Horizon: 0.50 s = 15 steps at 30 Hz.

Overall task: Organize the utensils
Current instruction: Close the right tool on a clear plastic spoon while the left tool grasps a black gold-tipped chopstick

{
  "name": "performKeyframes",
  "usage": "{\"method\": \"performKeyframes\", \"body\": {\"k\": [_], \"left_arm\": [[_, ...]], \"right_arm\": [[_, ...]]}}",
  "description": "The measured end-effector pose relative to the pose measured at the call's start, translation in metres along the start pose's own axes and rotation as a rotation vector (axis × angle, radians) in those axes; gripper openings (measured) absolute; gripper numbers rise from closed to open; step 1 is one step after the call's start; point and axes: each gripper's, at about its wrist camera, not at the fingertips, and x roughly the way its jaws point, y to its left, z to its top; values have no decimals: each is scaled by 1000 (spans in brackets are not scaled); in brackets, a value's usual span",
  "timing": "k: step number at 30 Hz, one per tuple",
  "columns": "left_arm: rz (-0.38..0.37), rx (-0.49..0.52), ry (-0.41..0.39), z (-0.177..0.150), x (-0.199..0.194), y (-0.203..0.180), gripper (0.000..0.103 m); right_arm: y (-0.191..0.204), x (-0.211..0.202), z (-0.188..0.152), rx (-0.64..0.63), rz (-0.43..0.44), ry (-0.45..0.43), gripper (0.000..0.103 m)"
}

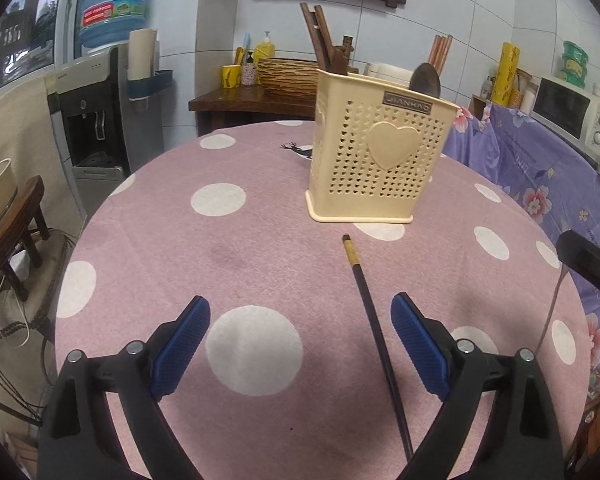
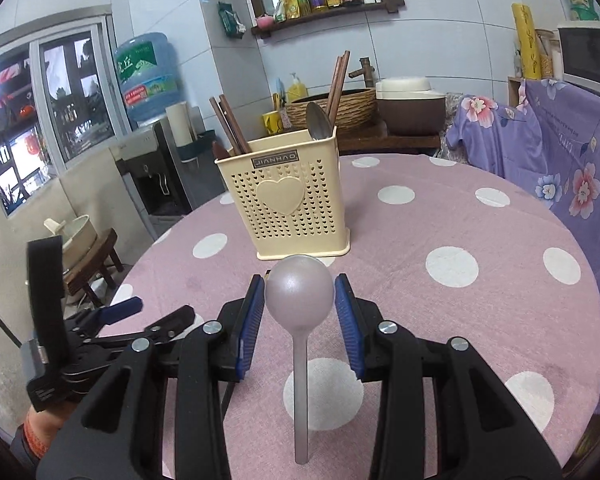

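A cream perforated utensil holder (image 1: 376, 160) with a heart on its front stands on the pink dotted table; it also shows in the right wrist view (image 2: 288, 204), with brown chopsticks (image 2: 230, 128) and a metal spoon (image 2: 319, 120) in it. A black chopstick (image 1: 374, 328) lies on the cloth between the fingers of my left gripper (image 1: 300, 322), which is open and empty. My right gripper (image 2: 300, 300) is shut on a metal spoon (image 2: 300, 300), its pads against the sides of the bowl, handle pointing back toward the camera. The left gripper (image 2: 122, 312) shows at the lower left of the right wrist view.
The round table (image 1: 228, 272) drops off at left and right. A purple floral cloth (image 1: 540, 168) covers a counter to the right, with a microwave (image 1: 572, 108) on it. A water dispenser (image 1: 96, 128) and a wooden stool (image 1: 16, 240) stand at left.
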Motion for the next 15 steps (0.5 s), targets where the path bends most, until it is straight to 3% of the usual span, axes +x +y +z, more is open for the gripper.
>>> {"method": "performKeyframes", "body": {"k": [5, 12, 15], "left_arm": [[-46, 4, 78, 8, 21, -10, 59], [-80, 46, 162, 23, 58, -41, 43], [-59, 42, 200, 24, 75, -50, 27]], "right_arm": [[-4, -6, -1, 19, 9, -20, 37], [-6, -18, 2, 18, 1, -56, 37], [-7, -21, 2, 24, 6, -59, 37]]}}
